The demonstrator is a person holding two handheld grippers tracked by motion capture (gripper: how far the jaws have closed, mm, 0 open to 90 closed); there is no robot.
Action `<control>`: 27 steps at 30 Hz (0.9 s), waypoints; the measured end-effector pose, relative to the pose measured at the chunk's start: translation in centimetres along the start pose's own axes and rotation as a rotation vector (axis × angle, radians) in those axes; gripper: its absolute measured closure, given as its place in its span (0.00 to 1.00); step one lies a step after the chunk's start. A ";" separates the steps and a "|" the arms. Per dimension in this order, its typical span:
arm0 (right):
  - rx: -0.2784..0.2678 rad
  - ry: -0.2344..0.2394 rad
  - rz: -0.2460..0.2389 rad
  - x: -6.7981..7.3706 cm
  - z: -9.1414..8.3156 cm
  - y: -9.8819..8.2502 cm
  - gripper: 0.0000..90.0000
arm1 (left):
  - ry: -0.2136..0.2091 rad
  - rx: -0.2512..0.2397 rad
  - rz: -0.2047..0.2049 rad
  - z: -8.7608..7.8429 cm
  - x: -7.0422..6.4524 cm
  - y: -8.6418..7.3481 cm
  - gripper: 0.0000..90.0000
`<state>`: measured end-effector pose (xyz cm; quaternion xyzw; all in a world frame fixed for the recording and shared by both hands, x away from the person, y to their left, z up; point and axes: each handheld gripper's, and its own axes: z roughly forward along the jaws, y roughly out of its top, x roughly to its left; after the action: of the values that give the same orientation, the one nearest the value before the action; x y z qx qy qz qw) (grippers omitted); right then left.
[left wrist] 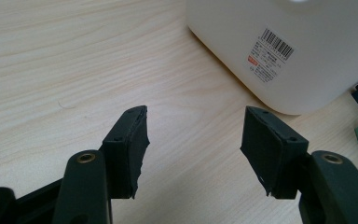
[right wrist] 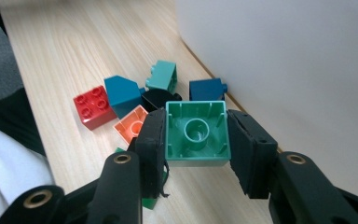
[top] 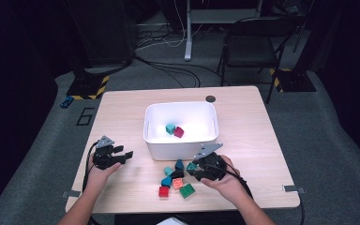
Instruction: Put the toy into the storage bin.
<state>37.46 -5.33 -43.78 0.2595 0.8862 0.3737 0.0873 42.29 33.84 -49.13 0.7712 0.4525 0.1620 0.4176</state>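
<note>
My right claw (right wrist: 196,140) squeezes a green square plastic brick (right wrist: 196,133) between its two black pads, lifted just above the pale wooden desk (top: 122,117) near its front edge, beside the smooth white plastic tub (top: 180,140). The right gripper view shows the brick's hollow bottom with a round tube inside. My left claw (left wrist: 193,140) is apart, with nothing in it. The high view shows two small bricks (top: 174,131) lying in the tub.

My left claw (top: 122,155) hovers with jaws apart, empty; my right claw (top: 193,168) has its jaws clamped, wrist angled down.
</note>
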 end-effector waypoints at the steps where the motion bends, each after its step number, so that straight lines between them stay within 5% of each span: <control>1: -0.002 0.004 0.001 0.0 -0.2 0.2 0.65 | -0.001 0.005 0.001 0.0 0.0 0.0 0.45; 27: -0.036 0.002 -0.015 -1.0 -4.9 5.1 0.65 | -0.002 0.006 -0.002 -0.1 0.1 0.0 0.45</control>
<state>38.67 -5.86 -36.76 0.2508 0.8814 0.3892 0.0939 42.31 33.93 -49.09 0.7722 0.4532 0.1594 0.4158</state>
